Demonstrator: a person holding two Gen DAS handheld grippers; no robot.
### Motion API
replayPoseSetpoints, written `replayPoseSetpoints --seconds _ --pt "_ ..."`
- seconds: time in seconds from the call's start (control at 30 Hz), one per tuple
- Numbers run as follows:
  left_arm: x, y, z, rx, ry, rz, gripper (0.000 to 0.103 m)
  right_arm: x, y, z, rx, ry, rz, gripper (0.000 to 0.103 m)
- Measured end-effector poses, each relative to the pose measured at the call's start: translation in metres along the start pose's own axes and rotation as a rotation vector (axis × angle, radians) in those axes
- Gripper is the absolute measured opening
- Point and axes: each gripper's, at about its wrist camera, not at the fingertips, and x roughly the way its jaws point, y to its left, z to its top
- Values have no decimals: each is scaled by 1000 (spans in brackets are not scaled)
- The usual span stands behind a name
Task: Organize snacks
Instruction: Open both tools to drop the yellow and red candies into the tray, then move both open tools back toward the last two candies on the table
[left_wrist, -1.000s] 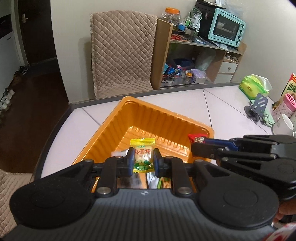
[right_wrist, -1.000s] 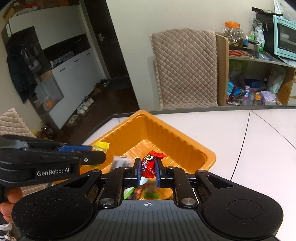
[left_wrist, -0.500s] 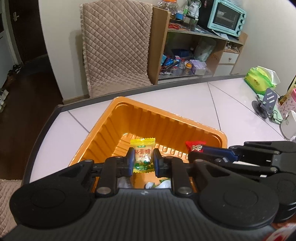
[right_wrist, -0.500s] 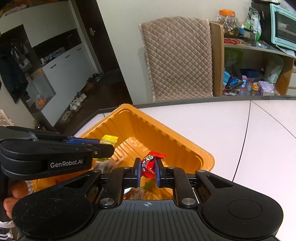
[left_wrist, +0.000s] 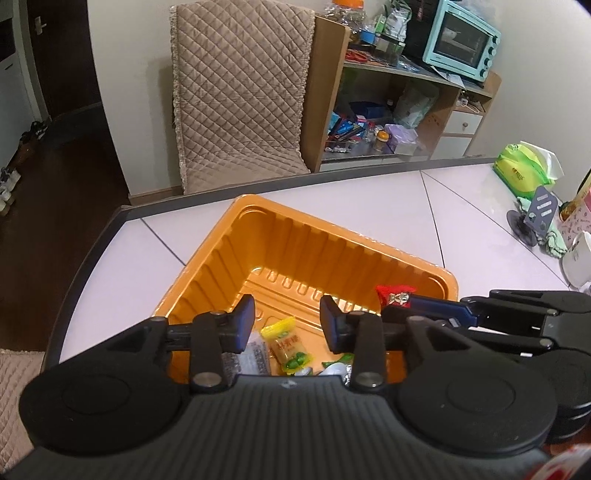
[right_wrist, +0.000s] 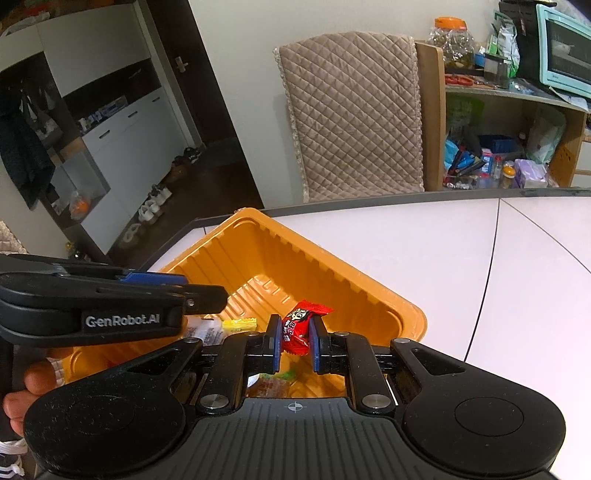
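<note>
One orange tray. Two grippers: left, right. One red candy. One yellow candy. One oven.

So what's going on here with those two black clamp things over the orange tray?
A person is sorting wrapped snacks into an orange tray on a white table, holding a gripper in each hand. The left gripper has just been opening, and the yellow candy now lies loose in the tray below it, among a few other wrappers. The right gripper is shut on a red snack packet, held above the tray and not yet dropped.
</note>
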Motion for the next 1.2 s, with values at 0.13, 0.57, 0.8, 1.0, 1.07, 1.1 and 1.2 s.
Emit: replayPoseSetpoints --seconds 0.13,0.57,0.8,1.0,1.07,1.1,1.2 --pt "-7 6 -3 -17 3 9 42 -2 0 1 9 -13 -6 16" --pt "-44 8 -25 -22 -21 22 62 -27 8 3 27 -86 15 51" --pt "-75 8 -43 -52 -32 36 69 -57 10 -10 57 -88 38 52" --pt "-107 4 -61 -56 -51 73 70 -93 10 -28 98 -104 54 55" --pt "-118 1 -67 -53 -58 79 70 -106 9 -36 112 -108 57 61" --pt "-124 -1 -71 -51 -63 81 70 -114 9 -40 119 -111 56 62" --pt "-141 -8 -84 -46 -71 83 70 -135 8 -54 139 -123 55 66"
